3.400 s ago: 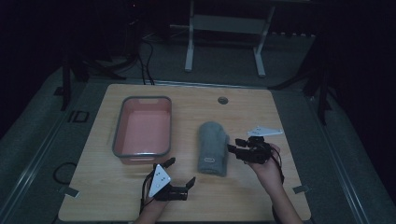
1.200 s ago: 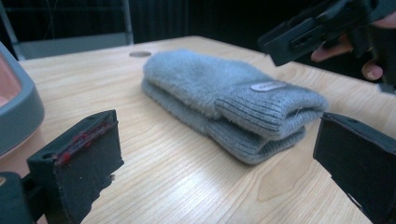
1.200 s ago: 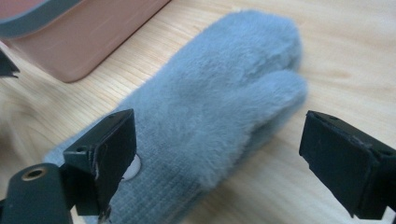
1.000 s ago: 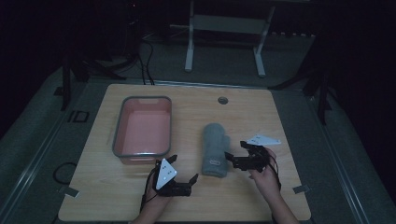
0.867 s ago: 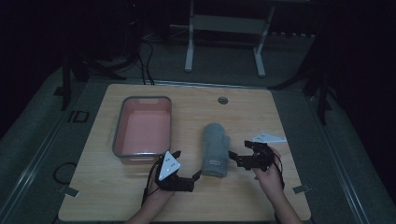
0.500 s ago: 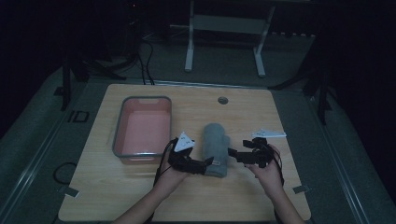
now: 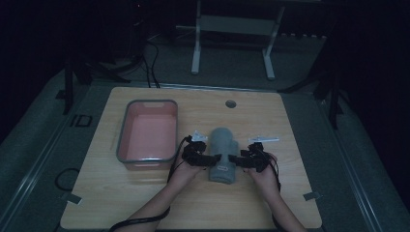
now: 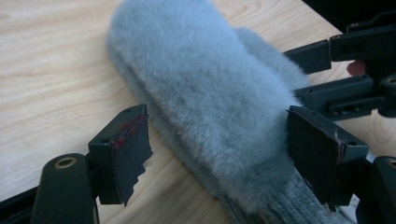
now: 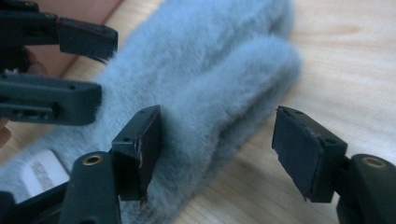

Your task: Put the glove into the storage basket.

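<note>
Now both grippers had closed in on the grey furry mitten with a knitted cuff [image 7: 224, 153], which lay flat on the pale wooden table [image 7: 145, 203], just right of the pink plastic tub with a grey rim [image 7: 126, 135] and apart from it. A few seconds earlier the left gripper [image 7: 215, 159] had sat idle near the front edge of the table, well away from the mitten; within the last second it had swung up and across to the mitten's left flank, near the cuff end. The right gripper [image 7: 233, 161] had drifted only slightly, from beside the mitten's middle down toward the same cuff end, so the two faced each other across the fabric. In the left gripper view the fingers [image 8: 122, 156] stood wide apart, straddling the furry body just above the knitted cuff without pressing it. In the right gripper view the fingers [image 9: 140, 149] were likewise apart, one on the fur near the thumb lobe and the other over bare wood. The mitten itself had not shifted on the table. My reading is that the approach was finished and a two-sided pinch near the cuff was the next thing due, probably ahead of lifting the mitten toward the tub
</note>
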`<state>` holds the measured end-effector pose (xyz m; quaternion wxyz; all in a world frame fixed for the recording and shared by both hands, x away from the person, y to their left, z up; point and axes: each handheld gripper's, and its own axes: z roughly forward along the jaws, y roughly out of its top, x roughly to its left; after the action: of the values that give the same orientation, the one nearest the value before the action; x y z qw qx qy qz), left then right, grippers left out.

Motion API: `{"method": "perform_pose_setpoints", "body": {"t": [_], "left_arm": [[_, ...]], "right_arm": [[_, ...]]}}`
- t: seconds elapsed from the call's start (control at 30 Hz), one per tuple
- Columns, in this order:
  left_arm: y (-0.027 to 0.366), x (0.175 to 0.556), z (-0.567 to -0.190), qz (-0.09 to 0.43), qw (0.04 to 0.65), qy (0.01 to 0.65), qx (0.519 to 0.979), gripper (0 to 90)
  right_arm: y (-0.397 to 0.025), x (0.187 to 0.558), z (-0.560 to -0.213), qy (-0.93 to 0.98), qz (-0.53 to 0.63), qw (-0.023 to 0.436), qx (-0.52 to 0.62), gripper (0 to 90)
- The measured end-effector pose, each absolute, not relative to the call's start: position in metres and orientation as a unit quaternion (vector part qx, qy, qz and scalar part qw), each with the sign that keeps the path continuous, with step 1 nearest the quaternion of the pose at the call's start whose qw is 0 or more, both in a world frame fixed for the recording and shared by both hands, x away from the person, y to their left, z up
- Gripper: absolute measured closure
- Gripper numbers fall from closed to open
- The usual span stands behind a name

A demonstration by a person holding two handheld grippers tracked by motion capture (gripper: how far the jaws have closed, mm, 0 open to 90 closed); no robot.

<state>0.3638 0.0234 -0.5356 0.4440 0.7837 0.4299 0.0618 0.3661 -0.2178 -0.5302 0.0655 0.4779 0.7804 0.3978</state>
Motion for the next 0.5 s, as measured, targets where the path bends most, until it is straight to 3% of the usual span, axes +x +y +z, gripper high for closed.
{"method": "perform_pose_setpoints", "body": {"t": [0.27, 0.5], "left_arm": [[0.021, 0.372, -0.55, 0.023, 0.428, 0.447, 0.785, 19.9], [0.021, 0.377, -0.558, 0.005, 0.425, 0.447, 0.787, 19.3]], "right_arm": [[-0.219, 0.374, -0.543, 0.786, 0.377, 0.029, 0.489, 30.3], [-0.218, 0.378, -0.548, 0.788, 0.386, 0.0, 0.479, 40.4]]}}
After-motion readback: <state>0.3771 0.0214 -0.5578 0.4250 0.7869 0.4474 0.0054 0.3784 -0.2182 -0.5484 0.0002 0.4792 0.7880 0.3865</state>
